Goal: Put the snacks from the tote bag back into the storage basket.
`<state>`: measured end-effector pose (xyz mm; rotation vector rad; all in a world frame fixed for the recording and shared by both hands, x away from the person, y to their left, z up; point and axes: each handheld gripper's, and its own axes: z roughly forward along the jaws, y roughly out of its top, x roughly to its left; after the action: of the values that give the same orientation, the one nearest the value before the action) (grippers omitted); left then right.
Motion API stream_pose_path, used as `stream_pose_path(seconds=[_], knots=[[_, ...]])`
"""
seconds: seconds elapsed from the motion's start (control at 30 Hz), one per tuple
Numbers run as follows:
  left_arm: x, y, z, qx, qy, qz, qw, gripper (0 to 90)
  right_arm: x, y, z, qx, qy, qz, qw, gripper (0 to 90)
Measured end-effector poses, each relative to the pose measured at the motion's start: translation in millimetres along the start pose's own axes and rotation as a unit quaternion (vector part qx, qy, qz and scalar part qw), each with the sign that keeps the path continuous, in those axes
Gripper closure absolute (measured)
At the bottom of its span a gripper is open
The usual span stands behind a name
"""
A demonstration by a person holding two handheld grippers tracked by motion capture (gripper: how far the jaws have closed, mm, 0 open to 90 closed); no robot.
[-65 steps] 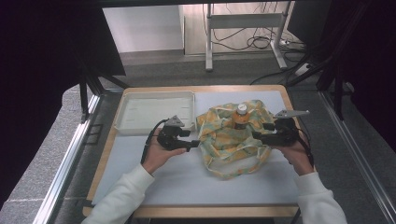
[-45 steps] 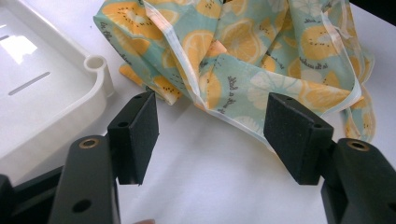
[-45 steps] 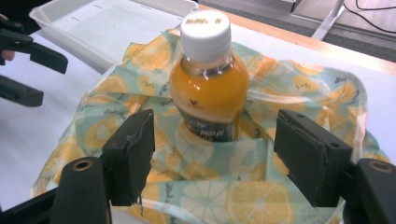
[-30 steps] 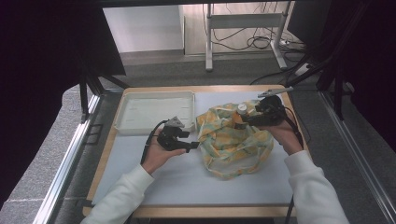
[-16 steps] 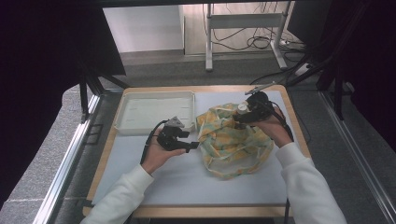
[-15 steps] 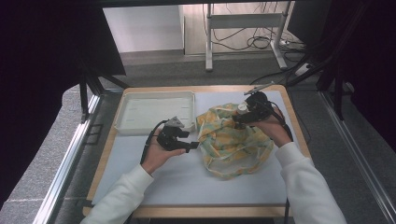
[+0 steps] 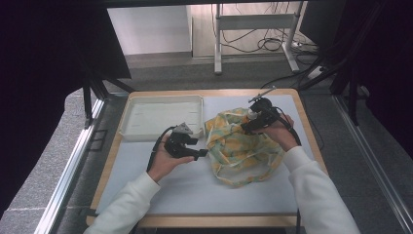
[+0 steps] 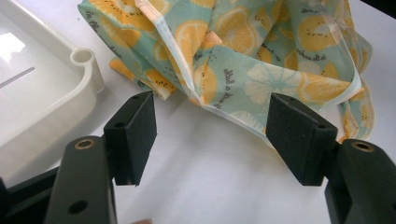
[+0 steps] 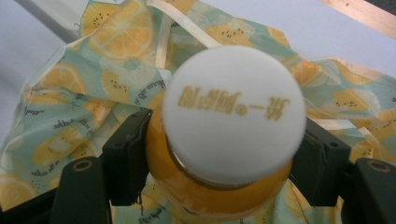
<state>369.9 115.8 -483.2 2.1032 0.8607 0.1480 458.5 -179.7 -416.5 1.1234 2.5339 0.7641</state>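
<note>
Early stage: bottle [image 9: 233, 135] stands on the cloth [image 7: 238, 146], unwrapped. Right gripper [image 9: 224, 154] has just been closing, jaws at bottle's neck w/ bottle between. Left gripper [image 8: 215, 135] spread, empty, beside cloth's edge.

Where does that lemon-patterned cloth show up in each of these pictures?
High view: the lemon cloth lies right of centre on the table.
Left gripper view: it spans the top, beyond the jaws.
Right gripper view: it surrounds the orange bottle.
Shared landmark: the cloth's pale hem.
</note>
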Motion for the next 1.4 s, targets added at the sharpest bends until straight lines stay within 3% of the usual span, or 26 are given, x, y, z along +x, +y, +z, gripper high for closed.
stream_pose_path(seconds=[0.53,1.4], knots=[[0.4,-0.8,-0.9,-0.001,0.001,-0.002,1.0,33.0,1.3,7.1,-7.6,0.007,0.005,-0.004,1.0,30.1],[1.1,-2.0,0.8,-0.003,0.0,-0.009,1.0,32.7,0.9,30.1,-73.0,-0.048,0.011,-0.009,0.9987,30.2]])
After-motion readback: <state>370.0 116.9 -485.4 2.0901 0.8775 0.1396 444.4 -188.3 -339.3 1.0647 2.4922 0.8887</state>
